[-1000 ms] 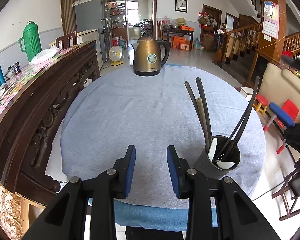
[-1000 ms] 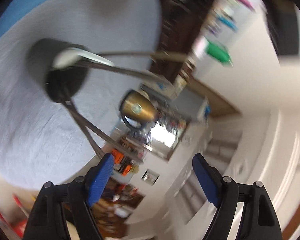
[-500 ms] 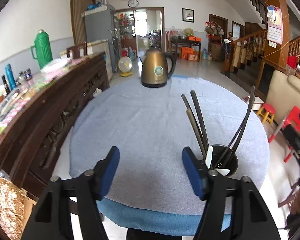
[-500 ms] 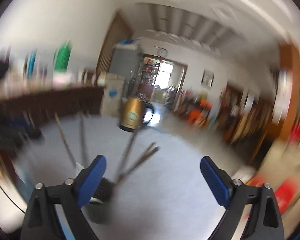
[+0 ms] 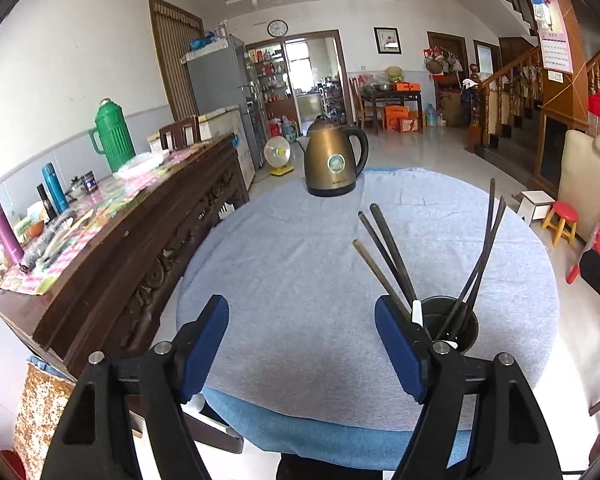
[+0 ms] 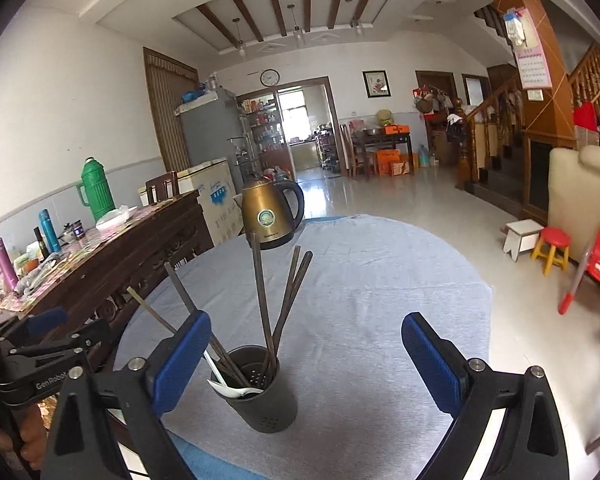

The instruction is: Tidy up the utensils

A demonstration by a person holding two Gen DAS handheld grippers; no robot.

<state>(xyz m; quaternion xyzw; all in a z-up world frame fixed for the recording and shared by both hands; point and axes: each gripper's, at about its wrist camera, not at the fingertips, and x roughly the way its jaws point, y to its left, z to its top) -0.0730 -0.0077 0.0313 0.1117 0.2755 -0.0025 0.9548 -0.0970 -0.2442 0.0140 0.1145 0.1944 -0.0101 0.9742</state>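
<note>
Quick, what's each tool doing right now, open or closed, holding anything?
Left tool: open, empty; jaws have just been opening.
Right tool: open wide, empty; jaws have just opened further.

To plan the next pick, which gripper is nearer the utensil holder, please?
Right, probably: the right gripper hovers just behind the utensil holder; the left gripper sits off to its left. Both jaws have just been opening, empty.

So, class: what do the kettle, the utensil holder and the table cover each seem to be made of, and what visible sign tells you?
Kettle: probably metal, bronze-gold and glossy; its body reflects light. The handle is black, likely plastic.
Utensil holder: dark, matte, with small drain holes; looks like plastic, though coated metal is possible.
Table cover: grey fabric with a soft, towel-like texture and a wavy edge.
</note>
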